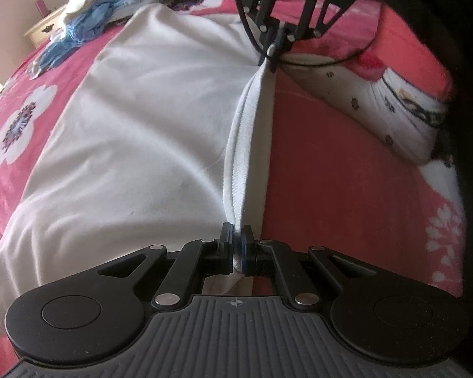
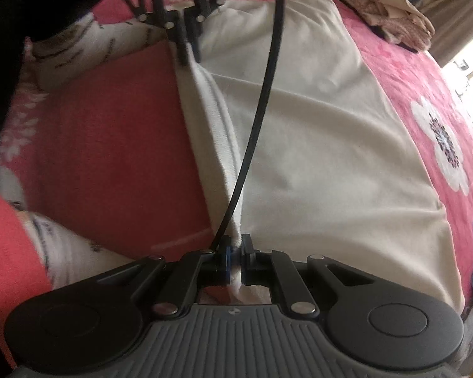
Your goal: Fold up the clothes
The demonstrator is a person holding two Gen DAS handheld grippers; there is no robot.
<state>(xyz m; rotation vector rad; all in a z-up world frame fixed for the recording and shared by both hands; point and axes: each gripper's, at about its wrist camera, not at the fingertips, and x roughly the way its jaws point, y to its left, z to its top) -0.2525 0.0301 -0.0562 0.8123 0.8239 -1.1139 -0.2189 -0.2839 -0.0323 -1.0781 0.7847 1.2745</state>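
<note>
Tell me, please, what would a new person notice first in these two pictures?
First, the white garment spread over the pink flowered bedcover, its ribbed hem pulled taut. The left gripper and the right gripper each pinch one end of that hem. A blue cloth lies crumpled at the far left.

under me is a bed with a pink flowered blanket (image 1: 22, 189); on it lie a white garment (image 1: 148, 126), a blue cloth (image 1: 78, 34) (crumpled) and a beige pile (image 2: 391, 15) further off.
</note>
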